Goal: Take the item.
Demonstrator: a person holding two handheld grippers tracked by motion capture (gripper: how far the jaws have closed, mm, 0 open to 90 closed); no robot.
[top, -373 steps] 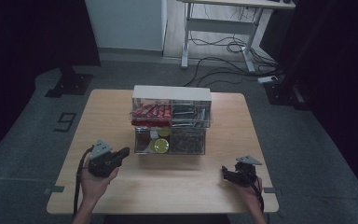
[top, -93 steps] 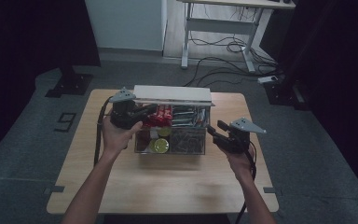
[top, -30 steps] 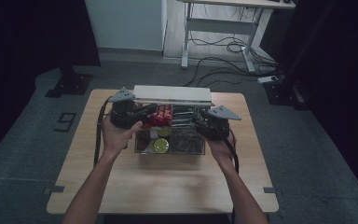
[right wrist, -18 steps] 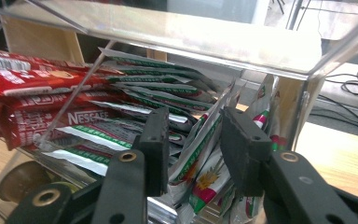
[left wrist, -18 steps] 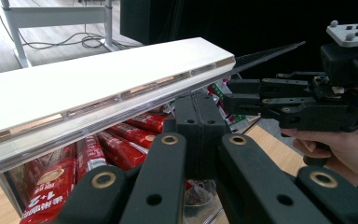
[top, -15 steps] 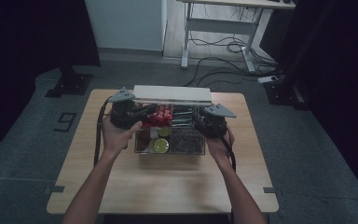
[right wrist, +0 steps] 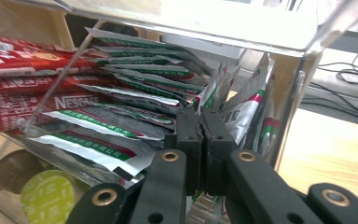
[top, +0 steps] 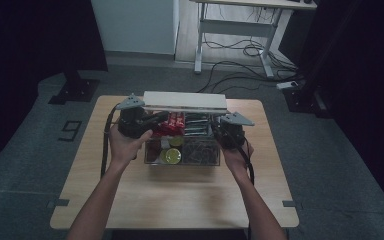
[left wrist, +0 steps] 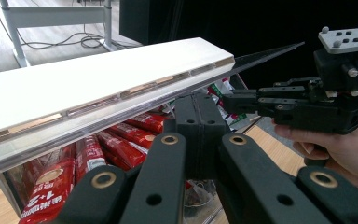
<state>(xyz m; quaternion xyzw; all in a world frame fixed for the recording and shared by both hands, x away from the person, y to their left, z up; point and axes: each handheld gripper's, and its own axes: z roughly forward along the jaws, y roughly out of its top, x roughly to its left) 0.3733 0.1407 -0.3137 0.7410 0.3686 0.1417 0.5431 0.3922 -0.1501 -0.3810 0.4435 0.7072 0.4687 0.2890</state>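
A clear compartment box (top: 207, 161) stands mid-table with its white-topped lid (top: 185, 101) raised. My left gripper (top: 161, 118) sits at the box's upper left, its jaws shut (left wrist: 198, 100) on the lid's clear front edge (left wrist: 121, 109). Red stick packets (left wrist: 88, 154) lie below the lid. My right gripper (top: 214, 129) reaches in from the right. It is shut (right wrist: 200, 116) among the green-and-white sachets (right wrist: 121, 107), with a thin sachet edge between the jaws. From the left gripper view, the right gripper (left wrist: 230, 100) points in under the lid.
A yellow-green capsule (top: 171, 156) (right wrist: 49, 196) lies in the box's front compartment, beside dark packets. Bare wooden table (top: 180, 200) spreads in front of the box and to both sides. A white desk frame with cables (top: 240, 45) stands on the floor beyond.
The right gripper has come in from the table's right side to the box and gone in among the sachets. The left gripper has stayed at the raised lid.
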